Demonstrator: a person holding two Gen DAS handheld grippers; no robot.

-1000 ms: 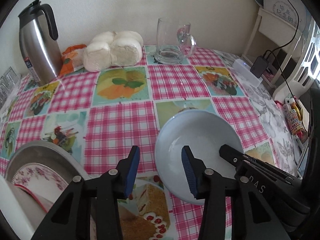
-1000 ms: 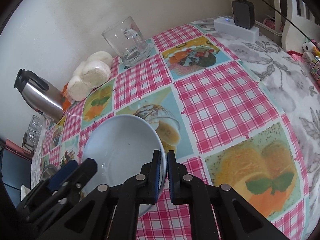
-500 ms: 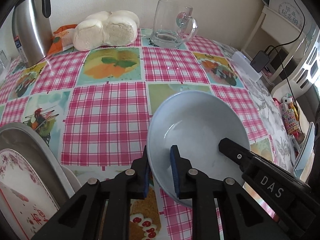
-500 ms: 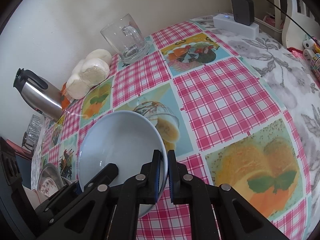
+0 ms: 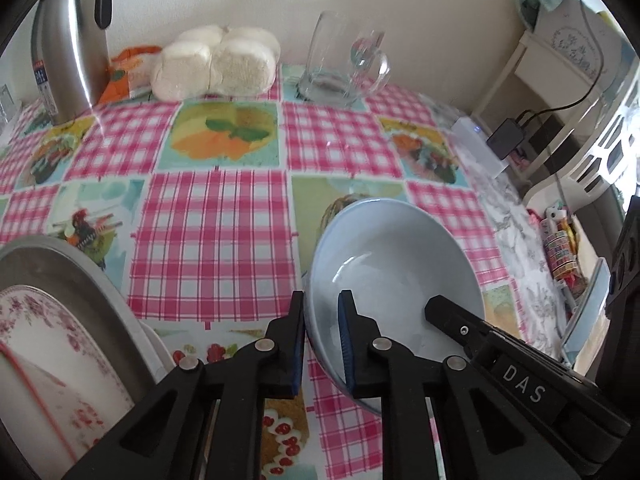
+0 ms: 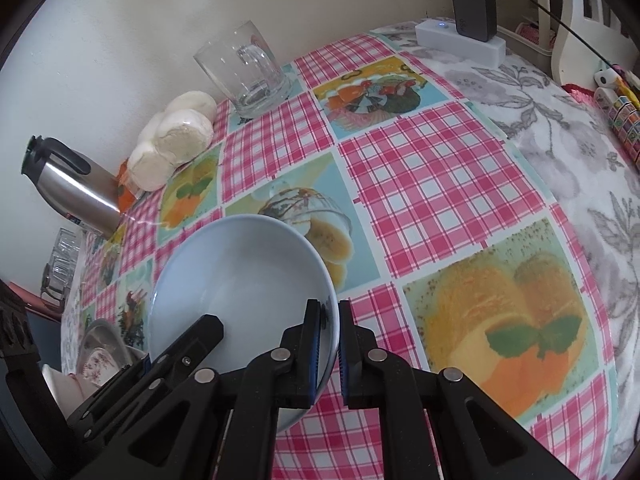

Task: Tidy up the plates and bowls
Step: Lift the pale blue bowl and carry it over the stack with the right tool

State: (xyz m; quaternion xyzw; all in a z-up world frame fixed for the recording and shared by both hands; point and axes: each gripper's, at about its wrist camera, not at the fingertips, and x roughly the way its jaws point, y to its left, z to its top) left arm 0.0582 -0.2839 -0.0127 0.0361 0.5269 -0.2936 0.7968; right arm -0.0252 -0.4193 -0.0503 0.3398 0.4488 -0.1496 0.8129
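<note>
Your left gripper point(image 5: 322, 336) is clamped on the near-left rim of the bowl point(image 5: 400, 272): one pad sits outside the wall, the other inside, and the jaws have just been closing onto it. Your right gripper point(image 6: 329, 344) is clamped on the same bowl point(image 6: 244, 280) at its opposite side, again with one pad in and one pad out, jaws drawn almost together on the thin wall. So the bowl sits between your two hands, each gripper's black fingers reaching over a rim (in the left view you can see the right gripper point(image 5: 434, 308) poking into the bowl from the right side).

The bowl is pale blue, plain, glossy and shallow, with a soft highlight in its bottom. It is tilted, its far rim higher than the near one, over the checked pink tablecloth point(image 5: 216, 232); whether its base still touches the cloth cannot be told.

To the left of your left gripper lies a metal dish point(image 5: 60, 264) with a floral plate point(image 5: 44, 340) in it, apart from the bowl. At the far edge by the wall stand a steel flask point(image 5: 72, 52), a pack of white buns point(image 5: 216, 64) and a glass mug point(image 5: 340, 68), all well away from the bowl.
</note>
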